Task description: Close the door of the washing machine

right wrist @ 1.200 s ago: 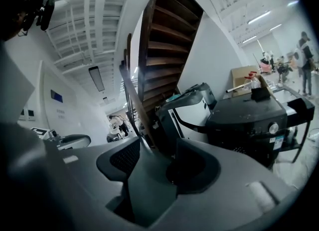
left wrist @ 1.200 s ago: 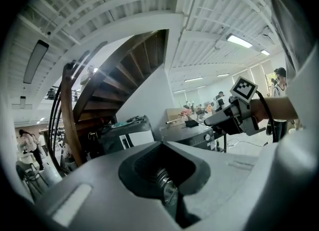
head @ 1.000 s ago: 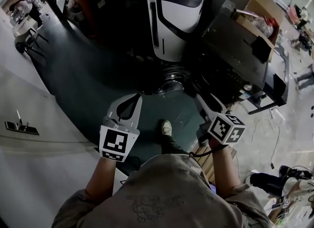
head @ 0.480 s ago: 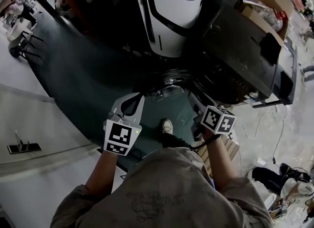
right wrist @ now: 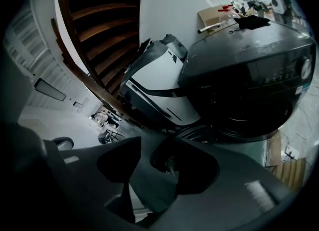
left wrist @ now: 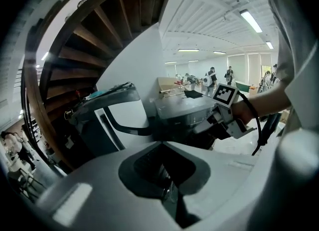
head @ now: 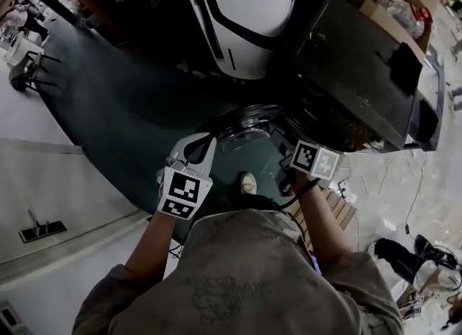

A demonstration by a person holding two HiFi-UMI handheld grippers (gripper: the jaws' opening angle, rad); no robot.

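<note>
The black washing machine (head: 361, 74) stands at the upper right, and its round glass door (head: 245, 125) hangs open low in front of it. My left gripper (head: 208, 138) is shut on nothing, with its tips just at the door's near left rim. The right gripper (head: 283, 146) is also shut and empty; it sits beside the door's right edge, close under the machine's front. In the right gripper view the door rim (right wrist: 197, 131) and the machine (right wrist: 249, 75) lie just beyond the jaws. In the left gripper view the machine (left wrist: 184, 110) is ahead, and the right gripper (left wrist: 212, 123) shows beside it.
A white and black appliance (head: 245, 23) stands left of the washing machine. A cardboard box (head: 393, 5) and a dark cloth (head: 404, 66) rest on the machine's top. The person's shoe (head: 247, 182) is on the dark floor mat; a wooden pallet (head: 338, 211) lies right. A staircase (right wrist: 94, 31) rises above.
Both grippers have moved forward toward the open door. The right gripper has gone in closer under the machine's front, and the head has leaned nearer.
</note>
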